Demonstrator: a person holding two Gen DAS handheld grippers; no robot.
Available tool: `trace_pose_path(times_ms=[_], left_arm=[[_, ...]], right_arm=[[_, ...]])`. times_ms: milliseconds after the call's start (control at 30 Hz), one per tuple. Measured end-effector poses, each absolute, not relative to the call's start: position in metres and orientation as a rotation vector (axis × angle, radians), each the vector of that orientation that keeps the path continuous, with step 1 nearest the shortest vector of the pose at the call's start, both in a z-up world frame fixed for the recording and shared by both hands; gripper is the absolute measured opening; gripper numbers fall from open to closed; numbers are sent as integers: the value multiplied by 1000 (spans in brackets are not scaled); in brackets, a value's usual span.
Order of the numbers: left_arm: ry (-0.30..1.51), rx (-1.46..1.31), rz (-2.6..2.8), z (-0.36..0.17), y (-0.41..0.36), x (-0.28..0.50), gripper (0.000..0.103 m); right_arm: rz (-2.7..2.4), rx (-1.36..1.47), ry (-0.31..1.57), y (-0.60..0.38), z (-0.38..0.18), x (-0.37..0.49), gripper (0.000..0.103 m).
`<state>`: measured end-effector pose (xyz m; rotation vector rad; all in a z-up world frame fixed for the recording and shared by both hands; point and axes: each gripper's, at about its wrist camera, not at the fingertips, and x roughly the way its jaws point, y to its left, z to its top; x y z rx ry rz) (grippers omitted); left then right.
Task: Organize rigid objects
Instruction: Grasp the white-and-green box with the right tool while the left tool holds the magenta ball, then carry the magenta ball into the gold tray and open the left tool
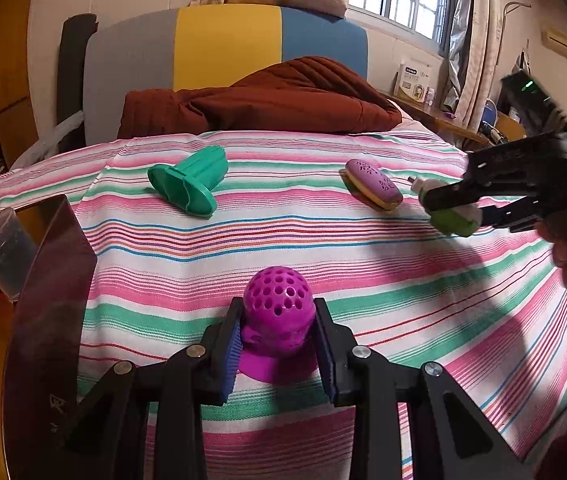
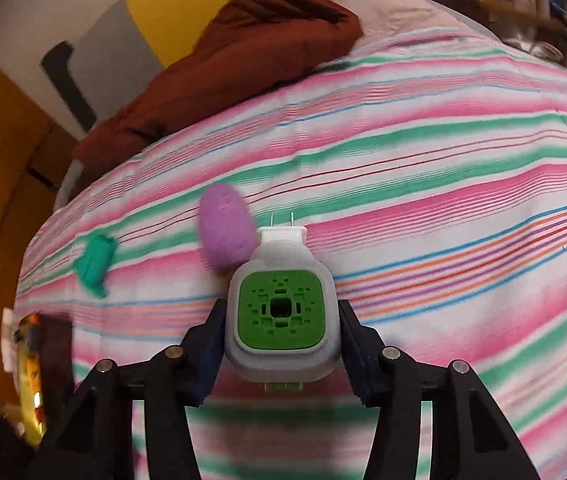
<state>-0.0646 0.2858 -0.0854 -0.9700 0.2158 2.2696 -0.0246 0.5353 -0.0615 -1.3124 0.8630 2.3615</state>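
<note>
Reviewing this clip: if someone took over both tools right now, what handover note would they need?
Left tool: shut on the magenta perforated holder, which sits low over the striped bedcover; whether it touches the cover is unclear.
Right tool: shut on the white and green plug-in device, prongs pointing away, held above the cover.
Still loose on the cover: the teal holder lying on its side, and the purple oval case next to the right tool.
Done: both items gripped. Left: place both, then deal with the teal holder and purple case. No target spot is visible.
</note>
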Motion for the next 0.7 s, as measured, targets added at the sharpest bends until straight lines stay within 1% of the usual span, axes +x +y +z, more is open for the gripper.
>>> trace_pose_path(times_ms=[100,200,267,333,467,633,700], left_arm=[[211,-971,2268,-85,285,-65,32],[202,-973,2263,-85,284,-67,32],[191,-975,2259,-85,283,-67,32],[185,-977,2256,-85,283,-67,32],[177,-982,2252,-84,281,-68,32],[139,-1020,2233,-82,272,-64,32],[102,-1035,2212,-81,264,-57,32]], right_arm=[[2397,-1344,867,514,-46,-16,53],[2452,-1352,815,483,-39,-9,53],[2472,-1339,763,463,-42,-6,53],[2488,-1327,770,452,-53,-4,53],[2427,-1384,908,458,-79,-4,53],[2401,-1335,1108,479,-88,2,53],[2395,-1325,1150,482,-88,4,53]])
